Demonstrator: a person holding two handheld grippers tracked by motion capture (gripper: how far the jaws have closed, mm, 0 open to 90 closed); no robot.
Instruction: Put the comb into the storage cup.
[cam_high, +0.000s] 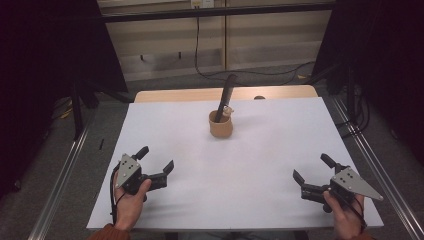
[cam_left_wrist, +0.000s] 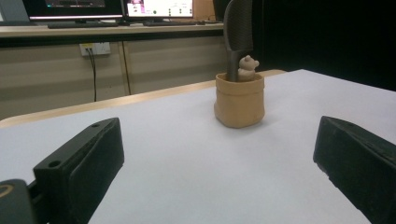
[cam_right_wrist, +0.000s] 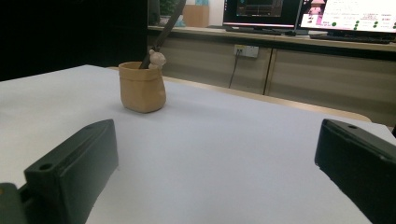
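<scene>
A tan pouch-like holder stands on the white table sheet, a little behind its middle. A dark comb leans out of it beside a small tan bear figure. My left gripper rests near the front left, held in a hand, open with nothing between its jaws. Near the front right, my right gripper is also open and empty. Both point toward the holder from well short of it.
The wooden table edge shows behind the sheet. Metal rails run along both sides. A cabinet wall with a hanging cable lies beyond, and monitors sit on a counter in the gripper views.
</scene>
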